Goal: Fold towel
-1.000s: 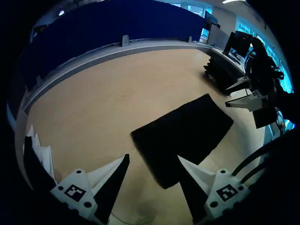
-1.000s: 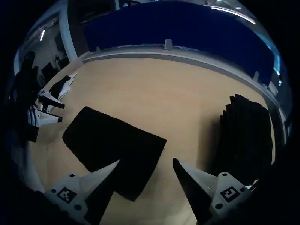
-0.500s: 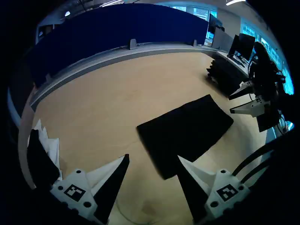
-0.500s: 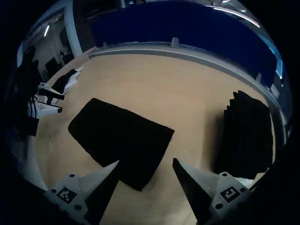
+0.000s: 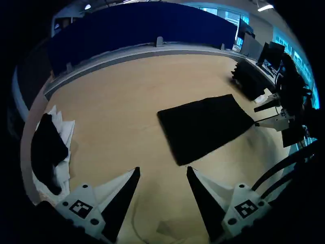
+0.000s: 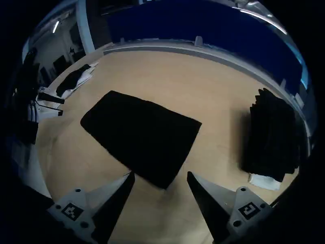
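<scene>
- Plainly, the towel point(image 5: 205, 126) is a dark, flat rectangle lying mid-table, askew to both grippers, with a corner just ahead of each one's fingertips.
- It looks soft, light and limp. It should sag and drape once lifted, so a pinch at one spot would drag the rest along.
- Best hold, I judge: two corners of one edge, one per gripper, pinched low against the table point(image 5: 122, 101). The cloth lies flat, so a finger likely has to slip under the hem.
- Left gripper point(image 5: 162, 168) and right gripper point(image 6: 160, 173) both gape wide, holding nothing, above the wood.
- Room: bare wood lies all round the towel. A stack point(image 6: 274, 138) of dark cloth sits well apart to the right, and a pile point(image 5: 48, 150) of dark and white cloth lies by the left edge.
</scene>
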Motion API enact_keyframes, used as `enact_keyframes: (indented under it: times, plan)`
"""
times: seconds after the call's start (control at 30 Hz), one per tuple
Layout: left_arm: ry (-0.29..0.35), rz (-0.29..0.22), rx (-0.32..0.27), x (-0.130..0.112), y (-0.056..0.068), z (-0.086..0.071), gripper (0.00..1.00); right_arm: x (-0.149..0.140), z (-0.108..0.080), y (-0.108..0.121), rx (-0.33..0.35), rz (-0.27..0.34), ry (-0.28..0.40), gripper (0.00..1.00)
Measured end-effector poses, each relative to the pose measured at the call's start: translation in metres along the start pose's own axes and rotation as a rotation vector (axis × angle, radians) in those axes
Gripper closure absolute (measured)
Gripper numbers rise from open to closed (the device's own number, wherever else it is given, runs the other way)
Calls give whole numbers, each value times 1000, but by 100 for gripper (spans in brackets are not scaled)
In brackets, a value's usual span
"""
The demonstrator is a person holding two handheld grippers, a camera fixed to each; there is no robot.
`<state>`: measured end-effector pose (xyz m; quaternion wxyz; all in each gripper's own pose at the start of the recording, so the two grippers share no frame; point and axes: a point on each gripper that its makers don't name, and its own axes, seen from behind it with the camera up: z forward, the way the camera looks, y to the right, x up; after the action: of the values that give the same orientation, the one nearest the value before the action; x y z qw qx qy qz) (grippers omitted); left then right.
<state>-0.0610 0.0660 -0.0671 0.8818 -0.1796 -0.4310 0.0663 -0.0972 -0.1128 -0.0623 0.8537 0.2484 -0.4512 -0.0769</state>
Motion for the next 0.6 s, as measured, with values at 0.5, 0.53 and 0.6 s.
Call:
enact_keyframes:
  times: [0.5,0.53,0.6]
  plan:
    - [3,-89,34,-22,-12,-22,15,-28,5,-5,33,-64,-71,27]
    - [3,-89,34,-23,-12,-22,15,-29,5,-4,32,-67,-76,30]
    - [3,-91,35,-25,-12,-24,15,-32,6,-4,31,-73,-87,35]
